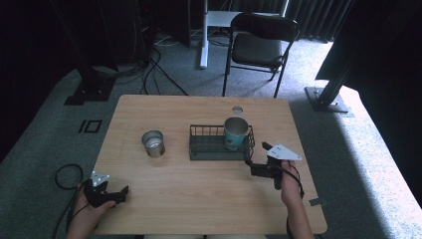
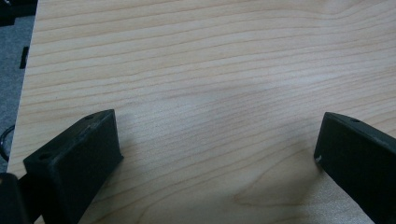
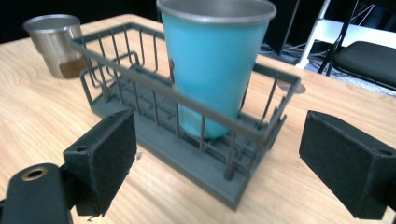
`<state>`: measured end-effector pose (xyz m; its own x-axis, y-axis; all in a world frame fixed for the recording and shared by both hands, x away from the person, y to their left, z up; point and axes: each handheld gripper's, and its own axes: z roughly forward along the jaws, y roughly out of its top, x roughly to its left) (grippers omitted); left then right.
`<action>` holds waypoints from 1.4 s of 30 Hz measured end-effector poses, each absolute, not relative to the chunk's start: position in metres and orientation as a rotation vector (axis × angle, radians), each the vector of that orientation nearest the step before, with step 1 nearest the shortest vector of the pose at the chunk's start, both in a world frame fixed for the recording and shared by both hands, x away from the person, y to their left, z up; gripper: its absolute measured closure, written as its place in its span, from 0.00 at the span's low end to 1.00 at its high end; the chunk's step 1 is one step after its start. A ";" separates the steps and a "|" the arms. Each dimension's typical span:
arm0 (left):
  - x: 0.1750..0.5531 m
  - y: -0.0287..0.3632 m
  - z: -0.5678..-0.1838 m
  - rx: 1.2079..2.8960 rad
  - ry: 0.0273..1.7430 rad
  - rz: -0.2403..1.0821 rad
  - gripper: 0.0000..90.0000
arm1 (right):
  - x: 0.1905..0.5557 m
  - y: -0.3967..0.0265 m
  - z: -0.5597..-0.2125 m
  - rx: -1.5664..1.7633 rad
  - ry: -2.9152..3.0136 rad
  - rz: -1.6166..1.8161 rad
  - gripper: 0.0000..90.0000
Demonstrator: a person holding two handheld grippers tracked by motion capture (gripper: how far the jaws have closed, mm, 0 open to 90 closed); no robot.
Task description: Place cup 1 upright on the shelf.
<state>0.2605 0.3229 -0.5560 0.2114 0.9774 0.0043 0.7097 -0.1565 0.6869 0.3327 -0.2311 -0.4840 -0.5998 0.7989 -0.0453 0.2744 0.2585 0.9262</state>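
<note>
Wooden counter (image 1: 199, 199) seen from above, with a dark wire basket (image 1: 219, 149) at centre right. Teal cup (image 1: 235, 133) upright in the basket's right end, mouth up, metal rim showing; in the right gripper view the same cup (image 3: 215, 65) standing inside the near corner of the rack (image 3: 154, 88). Steel cup (image 1: 153, 143) upright on the bare counter, left of the basket and apart from it.

Right tongs (image 1: 250, 164) just beside the basket's front right corner, jaws spread wide and holding nothing; pads (image 3: 109, 154) level with the basket wall, short of the cup. Left tongs (image 1: 124, 190) near the front left edge of the counter, well apart from both cups, jaws likewise wide apart over plain wood (image 2: 210, 93) and empty.

Handling, as a judgement: teal cup probably thin-walled metal, light, rigid, smooth and tapered, so liable to slip upward out of a weak pinch and to tip if nudged low against the wires. Best hold likely on the upper wall above the basket's top rail, pads on opposite sides just below the rim, or one pad inside and one outside the lip. Basket wires barring any grasp lower down; straight lift needed to clear the rail.
</note>
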 end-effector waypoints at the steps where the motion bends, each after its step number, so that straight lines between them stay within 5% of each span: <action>1: 0.261 0.323 -0.556 1.934 1.558 0.625 0.01 | 0.332 -0.233 -0.485 0.978 2.020 1.327 0.12; 42: 0.260 0.323 -0.556 1.936 1.557 0.624 0.01 | 0.295 -0.314 -0.541 1.062 2.238 1.172 0.16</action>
